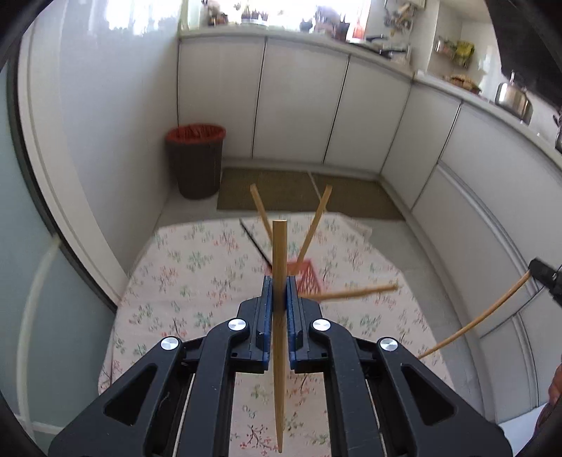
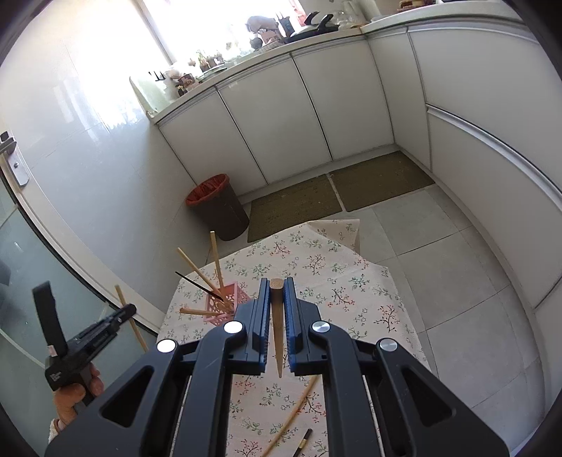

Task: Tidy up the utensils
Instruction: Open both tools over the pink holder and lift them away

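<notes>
Pink holder [image 2: 224, 306] on tablecloth [image 2: 337, 281], several chopsticks [image 2: 217, 262] leaning inside

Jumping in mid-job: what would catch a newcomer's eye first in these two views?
Each gripper is shut on a wooden chopstick: the left gripper and the right gripper. Beyond them a pink holder on the floral tablecloth bristles with splayed chopsticks. More lie loose on the cloth nearby.

Both views are lit by daylight from a blown-out window [image 2: 217, 24] above the counter; glare is thrown across the glossy wall [image 2: 87, 116]. Straight lines are bent by fisheye distortion, corners are vignetted black, and slight motion blur is seen in the left view
</notes>
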`<state>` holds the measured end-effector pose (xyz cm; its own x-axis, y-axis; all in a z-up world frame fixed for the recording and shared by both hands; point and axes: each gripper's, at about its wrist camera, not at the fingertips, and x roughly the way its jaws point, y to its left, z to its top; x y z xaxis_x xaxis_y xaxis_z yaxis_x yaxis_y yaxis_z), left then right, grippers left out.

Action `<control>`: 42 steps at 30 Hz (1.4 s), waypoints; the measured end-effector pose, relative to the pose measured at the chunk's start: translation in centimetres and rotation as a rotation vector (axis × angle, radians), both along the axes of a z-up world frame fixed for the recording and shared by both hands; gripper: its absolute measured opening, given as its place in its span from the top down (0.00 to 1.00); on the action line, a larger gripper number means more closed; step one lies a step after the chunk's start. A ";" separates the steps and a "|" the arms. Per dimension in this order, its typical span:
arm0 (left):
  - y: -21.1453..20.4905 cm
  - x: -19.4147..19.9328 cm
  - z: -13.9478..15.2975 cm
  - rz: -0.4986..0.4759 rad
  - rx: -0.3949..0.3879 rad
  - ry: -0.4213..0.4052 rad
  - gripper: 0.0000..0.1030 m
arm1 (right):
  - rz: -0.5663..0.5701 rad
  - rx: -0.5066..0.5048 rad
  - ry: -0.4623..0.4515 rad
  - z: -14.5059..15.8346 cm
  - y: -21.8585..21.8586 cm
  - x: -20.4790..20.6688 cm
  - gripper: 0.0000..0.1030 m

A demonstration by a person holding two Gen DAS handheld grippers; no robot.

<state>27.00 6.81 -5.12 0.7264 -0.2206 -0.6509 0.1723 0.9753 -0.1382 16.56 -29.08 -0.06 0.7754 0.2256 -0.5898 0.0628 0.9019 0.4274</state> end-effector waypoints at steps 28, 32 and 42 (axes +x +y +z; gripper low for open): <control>-3.0 6.8 -2.1 0.172 -0.081 -0.404 0.57 | 0.005 -0.056 -0.169 7.3 1.1 7.4 0.92; 0.8 3.5 2.0 0.229 -0.160 -0.459 0.44 | 0.038 -0.062 -0.192 8.4 2.8 8.4 0.92; 7.2 -1.7 5.2 0.411 -0.196 -0.407 0.44 | 0.114 -0.092 -0.237 9.5 9.5 11.5 0.92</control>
<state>25.35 13.99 0.04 0.9594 0.0429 -0.2788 -0.1359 0.9363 -0.3237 28.06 -19.62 9.45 0.8669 0.2732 -0.4170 -0.1335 0.9331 0.3339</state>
